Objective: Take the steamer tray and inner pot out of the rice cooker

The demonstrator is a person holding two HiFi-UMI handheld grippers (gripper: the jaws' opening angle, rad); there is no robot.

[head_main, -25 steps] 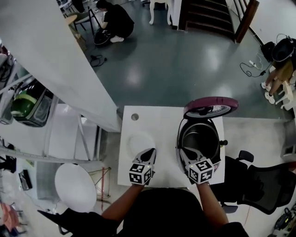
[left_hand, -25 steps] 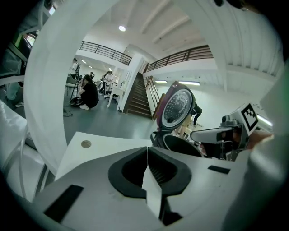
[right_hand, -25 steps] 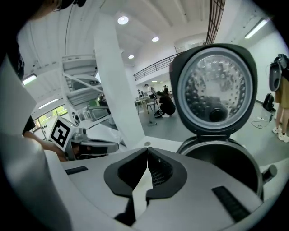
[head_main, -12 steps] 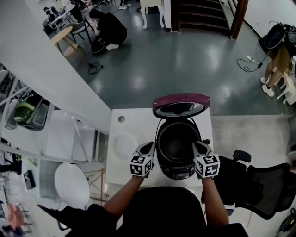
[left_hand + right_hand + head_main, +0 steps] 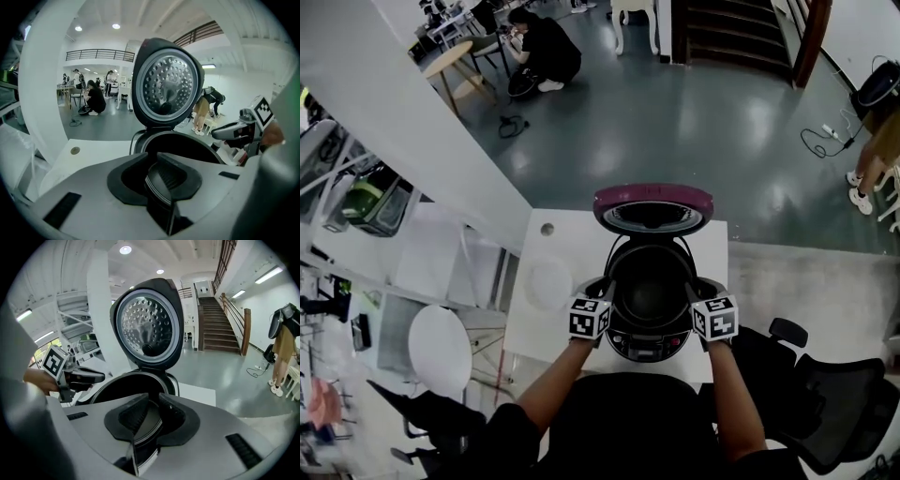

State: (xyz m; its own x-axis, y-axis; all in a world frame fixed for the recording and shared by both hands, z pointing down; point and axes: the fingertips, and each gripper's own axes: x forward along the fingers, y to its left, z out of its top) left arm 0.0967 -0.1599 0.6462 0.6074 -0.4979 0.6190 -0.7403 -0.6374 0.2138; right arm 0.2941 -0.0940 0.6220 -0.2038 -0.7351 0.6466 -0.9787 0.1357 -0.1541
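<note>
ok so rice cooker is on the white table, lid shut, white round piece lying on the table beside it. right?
No, the lid is open, tipped up behind the pot opening; the head view and both gripper views show it. The rest holds: the rice cooker is on the white table, white round piece lying on the table beside it.

Your head camera looks steeply down from high over the worktop and the open rice cooker, with wide floor around. The camera on your left tongs looks close along its jaws from the cooker's left side, and the one on your right tongs from its right. Both share the raised lid, and each catches the opposite tongs.
</note>
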